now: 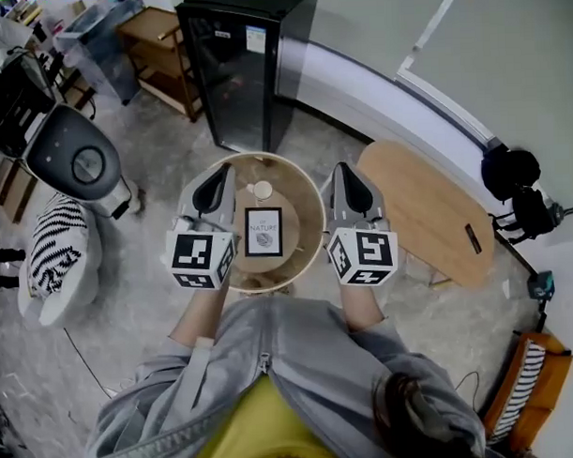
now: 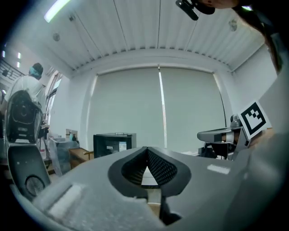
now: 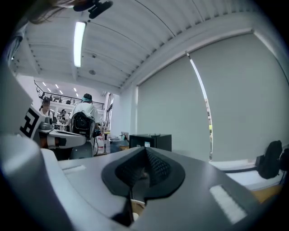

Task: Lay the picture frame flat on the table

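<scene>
Bright, even indoor light; a ceiling strip lamp point(image 3: 79, 43) glares white in the right gripper view; both gripper views bulge, with black vignetted corners; their near foreground is soft; head-view shadows are faint.

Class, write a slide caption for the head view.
Picture frame face-up on round table, between left gripper and right gripper, both shut.

left claw point(image 2: 147, 151) closed tight (nothing held), pointing toward a black cabinet point(image 2: 114, 144).
</scene>
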